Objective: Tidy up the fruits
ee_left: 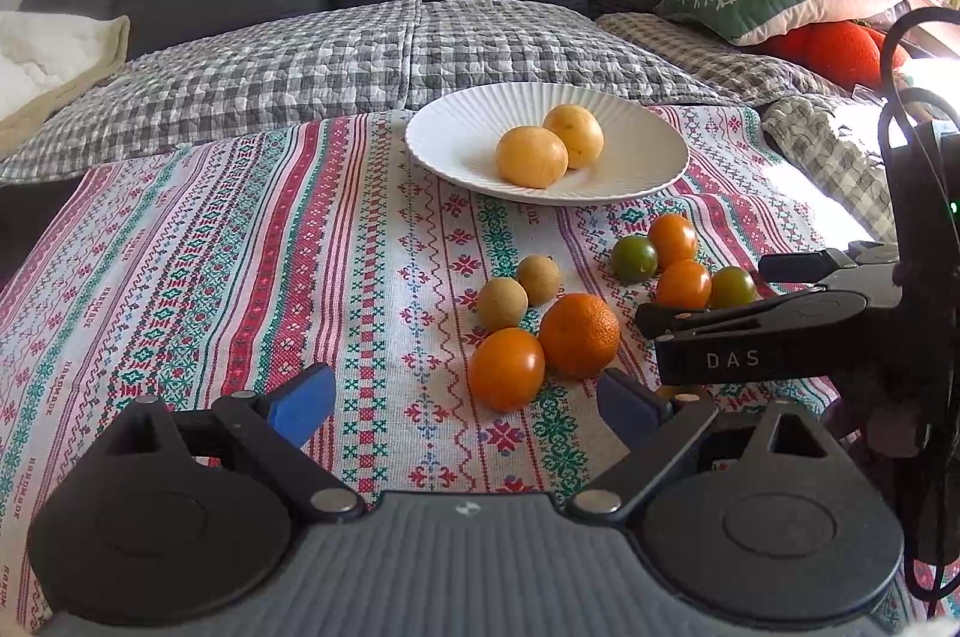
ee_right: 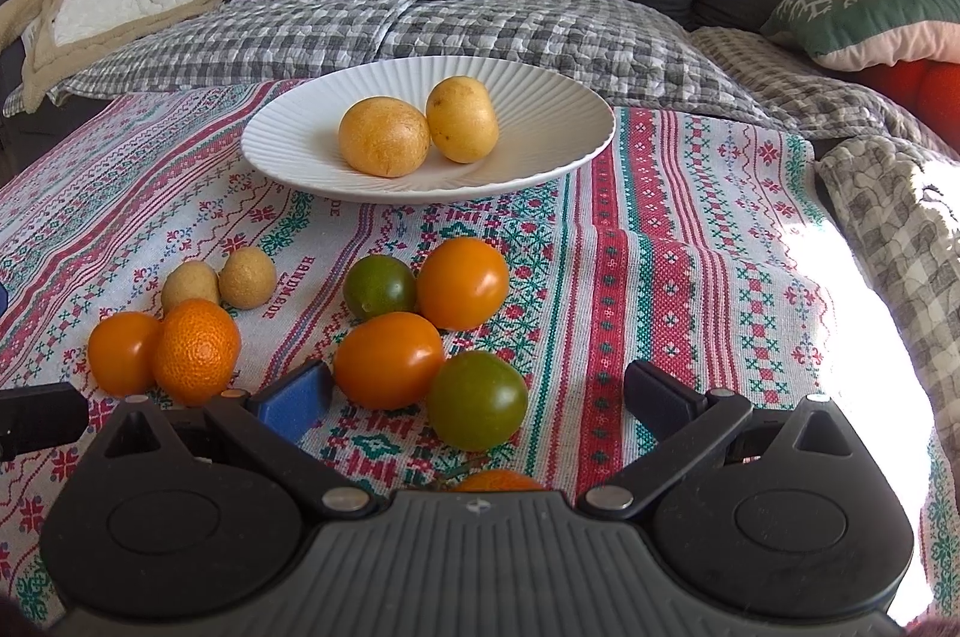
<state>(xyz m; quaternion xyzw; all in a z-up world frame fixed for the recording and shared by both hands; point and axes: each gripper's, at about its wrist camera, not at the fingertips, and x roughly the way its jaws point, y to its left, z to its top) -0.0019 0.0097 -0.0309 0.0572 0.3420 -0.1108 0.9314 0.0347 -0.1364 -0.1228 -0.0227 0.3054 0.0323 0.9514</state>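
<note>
1. Both grippers hover over a patterned cloth point(ee_right: 690, 229), jaws apart and empty: left gripper point(ee_left: 465, 400), right gripper point(ee_right: 480, 397).
2. A white plate point(ee_right: 540, 109) at the far side holds two yellow fruits point(ee_right: 384, 144), touching.
3. The loose fruit lies nearer: four tomatoes point(ee_right: 462, 282) clustered, and beside them a mandarin point(ee_right: 196, 349), another tomato and two small brown fruits point(ee_left: 501, 302).
4. Risk: round fruits packed together may roll when one is nudged.
5. The grippers are near enough to collide.
</note>
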